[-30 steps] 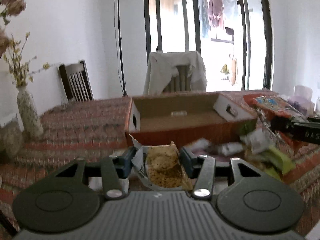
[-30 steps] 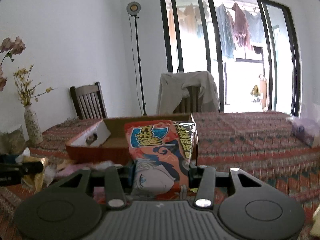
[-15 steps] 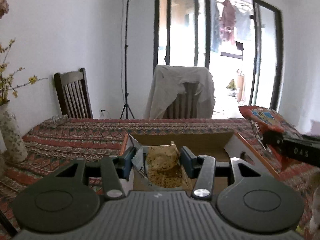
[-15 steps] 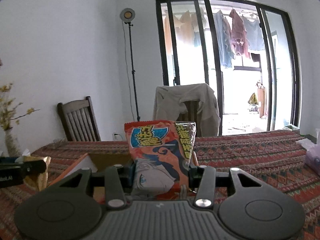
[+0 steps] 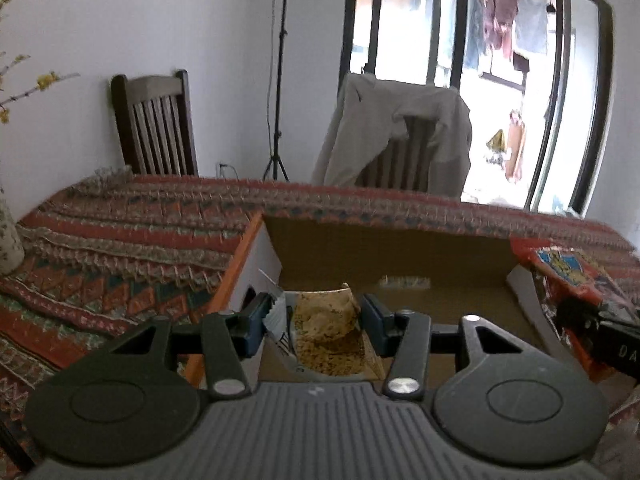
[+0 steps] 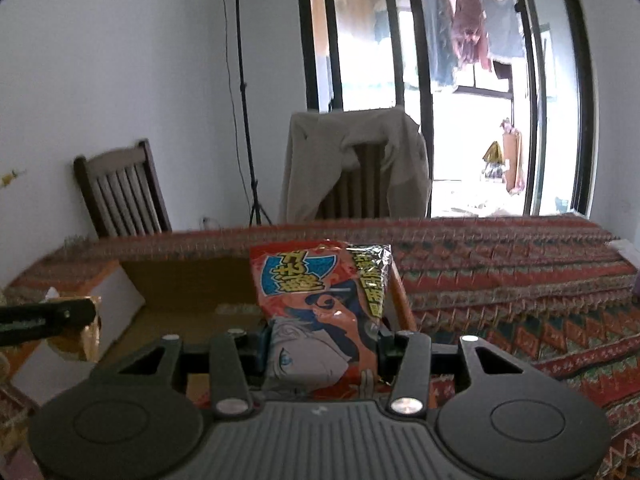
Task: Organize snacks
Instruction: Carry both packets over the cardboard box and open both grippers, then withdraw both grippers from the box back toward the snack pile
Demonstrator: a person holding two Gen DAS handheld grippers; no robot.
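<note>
Left gripper (image 5: 316, 322) tipped downward over the near-left end of the open cardboard box (image 5: 400, 256), jaws clenched on a tan snack packet (image 5: 326, 332) with a clear-and-white edge. Packet held upright between the pads, poised above the box floor just inside the left wall. Gripper body rolled a little, its left side sitting lower than its right in the left wrist view.

Right gripper (image 6: 322, 340) angled down too, jaws grasping a red snack bag (image 6: 320, 304) printed with a blue badge and a cartoon face. Bag gripped near its lower part, top standing up and leaning slightly right, held over the right end of the box, in front of the orange-edged right wall. Same bag seen from the left wrist camera at the right edge of that frame (image 5: 568, 276), black finger across it.

Seen from the right wrist camera: left gripper's dark finger (image 6: 44, 318) reaching in from the left edge, the tan packet's gold corner (image 6: 86, 332) hanging beneath it, beside the white left flap of the box.

Box resting on the counter (image 6: 520, 276) under a red patterned cloth. Beyond it, a dark wooden chair (image 5: 154, 124), a second chair draped with a pale jacket (image 5: 396, 136), and a light stand (image 6: 240, 80) against the wall.
</note>
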